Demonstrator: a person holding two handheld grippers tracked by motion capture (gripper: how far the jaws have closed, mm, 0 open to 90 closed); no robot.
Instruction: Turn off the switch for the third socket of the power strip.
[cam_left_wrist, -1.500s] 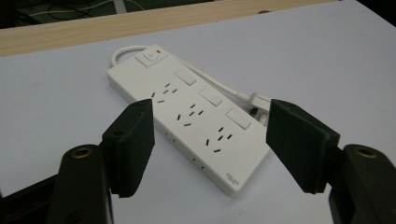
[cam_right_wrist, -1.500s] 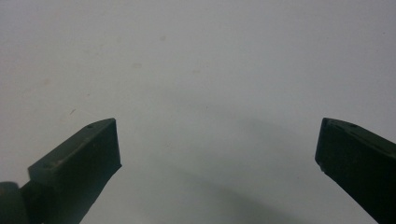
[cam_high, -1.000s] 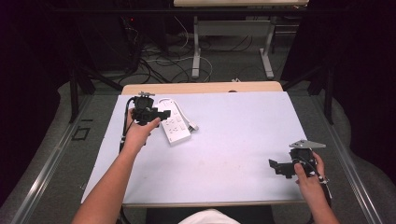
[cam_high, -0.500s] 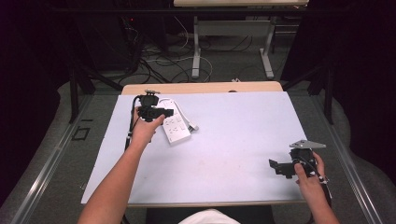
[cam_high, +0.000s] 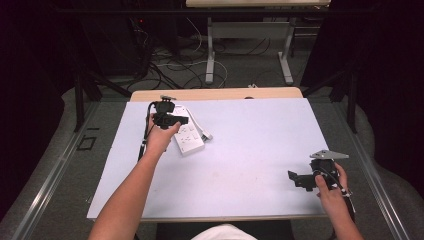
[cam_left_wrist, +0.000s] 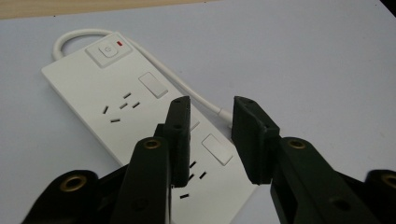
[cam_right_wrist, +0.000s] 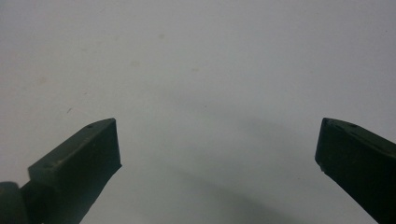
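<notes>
The left gripper (cam_left_wrist: 210, 140), jaws slightly apart, hovers over a white plastic power strip (cam_left_wrist: 140, 121) at the far left; its switch (cam_left_wrist: 108, 50) carries a power symbol. The right gripper (cam_right_wrist: 217, 154) gapes wide above the pale surface (cam_high: 250, 145).

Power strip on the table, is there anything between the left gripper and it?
Nothing visible. The left gripper hangs right over the power strip with its jaws apart, and only the strip's own cord runs alongside. The right gripper sits far across the table.

Left gripper (cam_left_wrist: 211, 135) parted above white power strip (cam_left_wrist: 140, 121).
</notes>
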